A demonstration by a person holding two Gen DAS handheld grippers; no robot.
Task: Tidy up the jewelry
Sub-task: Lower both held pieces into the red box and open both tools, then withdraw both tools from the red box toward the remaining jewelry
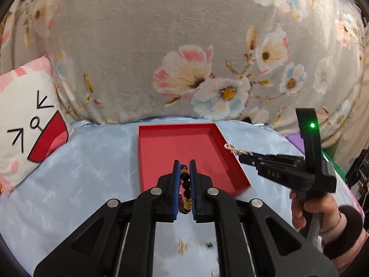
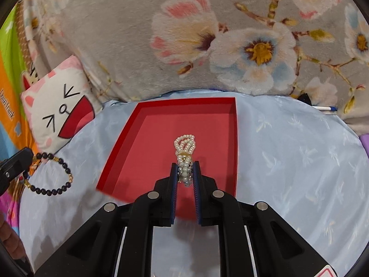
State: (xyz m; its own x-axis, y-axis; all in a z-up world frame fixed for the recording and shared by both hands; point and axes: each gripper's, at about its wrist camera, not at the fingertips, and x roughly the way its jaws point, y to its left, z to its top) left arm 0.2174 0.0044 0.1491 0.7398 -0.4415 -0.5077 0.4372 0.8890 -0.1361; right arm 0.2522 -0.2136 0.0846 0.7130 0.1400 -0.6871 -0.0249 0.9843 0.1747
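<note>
I hold both pieces of jewelry in the air over the bed, one in each tool, with the red tray (image 2: 129, 143) lying empty on the pale blue bedspread (image 2: 288, 161) ahead of me. My left gripper (image 1: 184, 164) is clamped on the dark bead bracelet (image 1: 186, 184): black beads with a few gold ones sit pinched between its blue pads, and the right-hand camera shows the rest of the loop hanging free from the tips, off to the tray's left and over the bedspread. My right gripper (image 2: 185, 165) is closed around the pearl bracelet (image 2: 184, 152), a bunch of white strands gathered by a gold band; its looped end sticks out past the tips, over the tray's red floor.

Nothing rests in the tray yet, as far as either camera shows. By my reading the picking-up is done and the putting-down is all still ahead: both bracelets have to go down inside the red walls and be let go. The pearls look the closer of the two, already above the tray; the bead bracelet seems to hang just short of its near left edge.

Something gold and dark lies blurred on the bedspread below my left tool; I cannot tell what it is, so more jewelry may be waiting. A flowered grey blanket (image 1: 184, 46) and a cartoon cushion (image 1: 27, 120) stand behind the tray, well clear of it.
</note>
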